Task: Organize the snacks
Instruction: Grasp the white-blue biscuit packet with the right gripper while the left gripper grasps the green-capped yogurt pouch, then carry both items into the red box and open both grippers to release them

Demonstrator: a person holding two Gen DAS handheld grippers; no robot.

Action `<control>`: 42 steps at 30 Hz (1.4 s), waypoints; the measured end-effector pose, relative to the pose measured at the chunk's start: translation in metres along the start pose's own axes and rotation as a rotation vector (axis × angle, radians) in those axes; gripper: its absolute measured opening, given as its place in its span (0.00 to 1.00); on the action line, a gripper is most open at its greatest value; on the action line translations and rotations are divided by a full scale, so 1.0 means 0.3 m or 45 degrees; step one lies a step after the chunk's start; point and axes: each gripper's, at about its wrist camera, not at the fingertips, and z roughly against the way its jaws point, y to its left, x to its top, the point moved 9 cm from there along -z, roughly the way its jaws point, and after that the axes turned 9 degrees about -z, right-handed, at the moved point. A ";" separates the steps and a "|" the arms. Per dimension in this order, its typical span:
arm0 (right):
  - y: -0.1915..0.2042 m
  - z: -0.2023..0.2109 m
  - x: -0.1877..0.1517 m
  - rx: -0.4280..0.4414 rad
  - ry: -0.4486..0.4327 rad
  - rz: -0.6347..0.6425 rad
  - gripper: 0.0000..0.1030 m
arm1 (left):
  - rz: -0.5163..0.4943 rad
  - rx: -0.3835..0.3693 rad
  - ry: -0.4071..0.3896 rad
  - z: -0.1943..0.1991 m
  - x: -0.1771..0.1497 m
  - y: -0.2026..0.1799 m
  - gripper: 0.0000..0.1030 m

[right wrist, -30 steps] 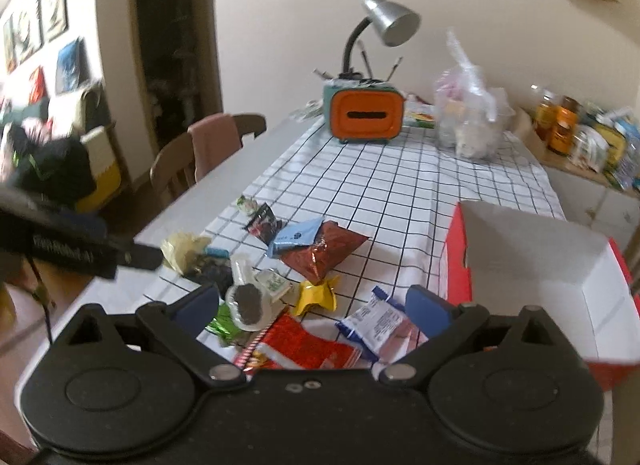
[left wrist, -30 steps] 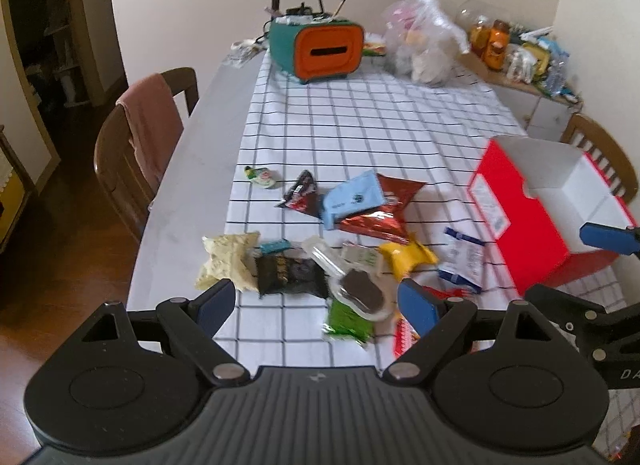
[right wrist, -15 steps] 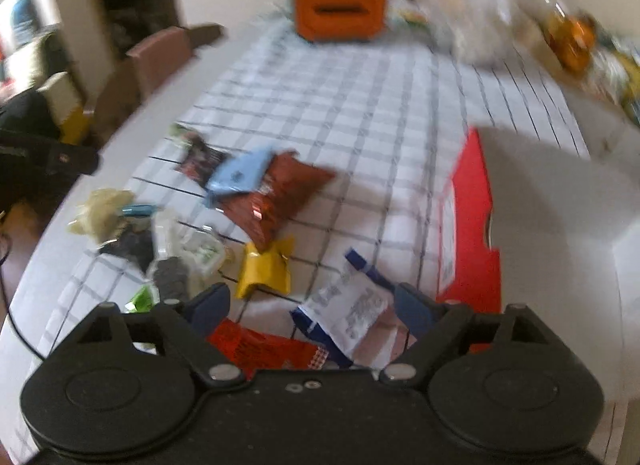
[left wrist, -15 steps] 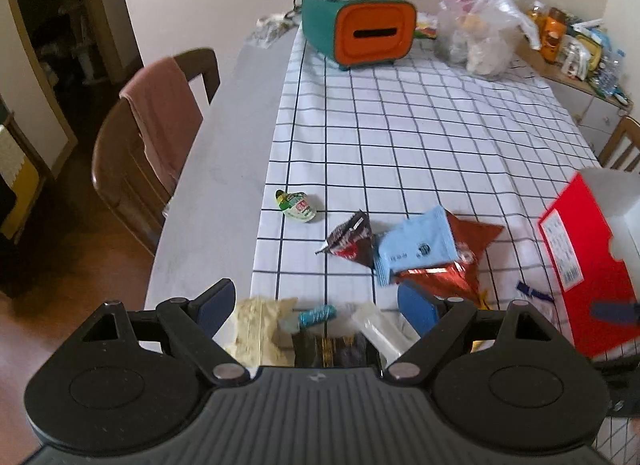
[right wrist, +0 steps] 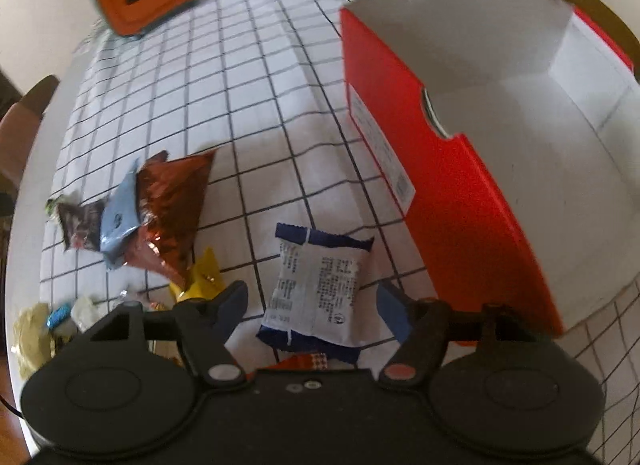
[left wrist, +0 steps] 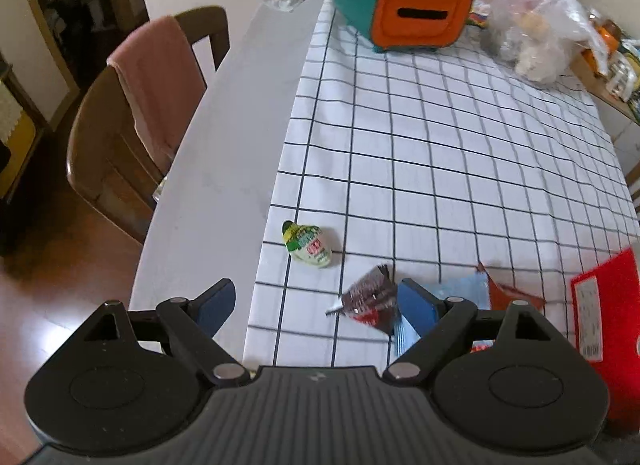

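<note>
Loose snack packets lie on the checked tablecloth (left wrist: 440, 153). In the left wrist view my left gripper (left wrist: 316, 303) is open above the cloth's left edge. A small green-and-white snack (left wrist: 308, 245) lies just ahead of it, and a dark red-black packet (left wrist: 370, 299) sits by its right finger. In the right wrist view my right gripper (right wrist: 313, 303) hangs over a white-and-blue packet (right wrist: 316, 289). Its jaws are closing with the packet between them, and the pads are still clear of it. The open red box (right wrist: 452, 201) with a white inside stands just to the right.
A red-brown packet (right wrist: 172, 201), a light blue one (right wrist: 116, 221) and a yellow one (right wrist: 202, 277) lie to the left of the right gripper. An orange-and-teal box (left wrist: 404, 13) and a plastic bag (left wrist: 536, 37) stand at the far end. A wooden chair (left wrist: 132, 105) with a pink cloth stands at the table's left side.
My left gripper has moved forward and left, so most of the pile dropped out of its view. My right gripper swung down over the white-and-blue packet, rolled, and its jaws narrowed.
</note>
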 end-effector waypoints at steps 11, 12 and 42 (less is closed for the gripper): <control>0.010 -0.072 0.003 -0.048 -0.002 0.031 0.55 | 0.164 0.026 0.126 -0.202 0.045 0.055 0.86; 0.012 -0.072 0.004 -0.046 -0.010 0.043 0.54 | 0.170 0.037 0.129 -0.214 0.047 0.058 0.86; 0.003 -0.036 -0.019 -0.002 -0.053 0.172 0.42 | 0.091 0.103 0.138 -0.329 0.069 0.040 0.33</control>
